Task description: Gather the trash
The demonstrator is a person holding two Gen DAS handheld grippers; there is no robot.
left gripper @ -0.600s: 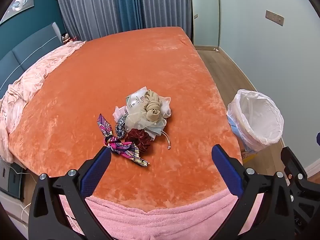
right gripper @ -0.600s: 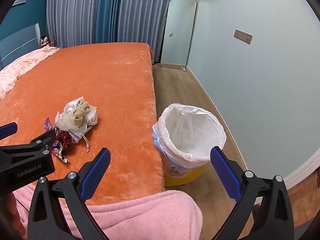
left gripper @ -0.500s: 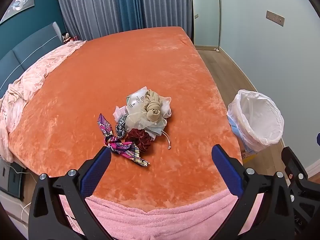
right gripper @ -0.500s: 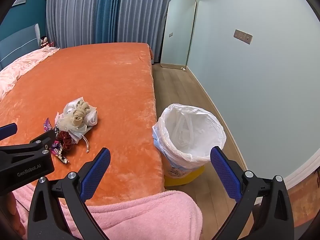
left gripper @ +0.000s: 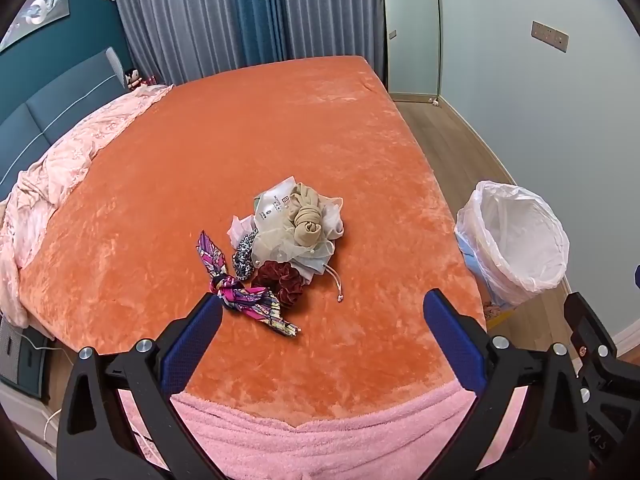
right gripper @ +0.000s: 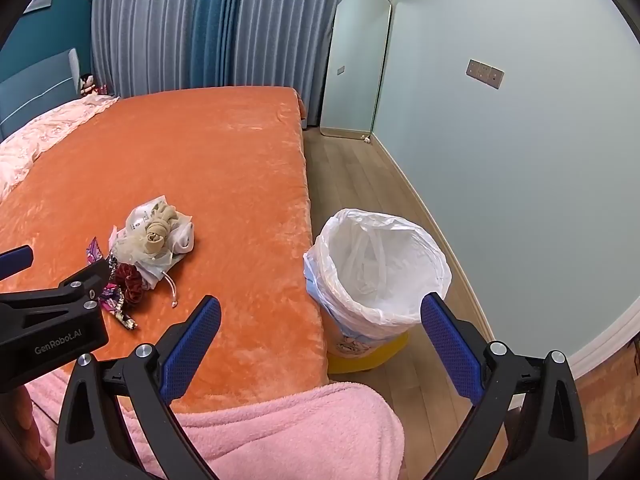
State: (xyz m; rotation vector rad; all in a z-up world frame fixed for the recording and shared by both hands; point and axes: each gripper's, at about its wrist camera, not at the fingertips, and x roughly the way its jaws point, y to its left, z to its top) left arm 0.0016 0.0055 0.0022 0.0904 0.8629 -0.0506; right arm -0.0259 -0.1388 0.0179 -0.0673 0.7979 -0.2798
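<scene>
A small heap of trash lies on the orange bed cover (left gripper: 280,132): a beige rolled stocking (left gripper: 306,220) on a clear plastic wrapper (left gripper: 274,210), a dark red scrunchie (left gripper: 282,278), a leopard-print scrunchie (left gripper: 244,256) and a purple patterned scarf tie (left gripper: 240,292). The same heap (right gripper: 154,240) appears in the right wrist view. A bin with a white bag liner (right gripper: 378,272) (left gripper: 516,240) stands on the floor beside the bed. My left gripper (left gripper: 322,344) hangs open just short of the heap. My right gripper (right gripper: 320,344) is open over the bed's edge, near the bin.
A pink fleece blanket (left gripper: 320,436) covers the bed's near end. A pale pink quilt (left gripper: 60,168) is bunched at the left by the blue headboard. Wooden floor (right gripper: 360,176) runs between bed and wall, with a leaning mirror (right gripper: 356,64) at the far end.
</scene>
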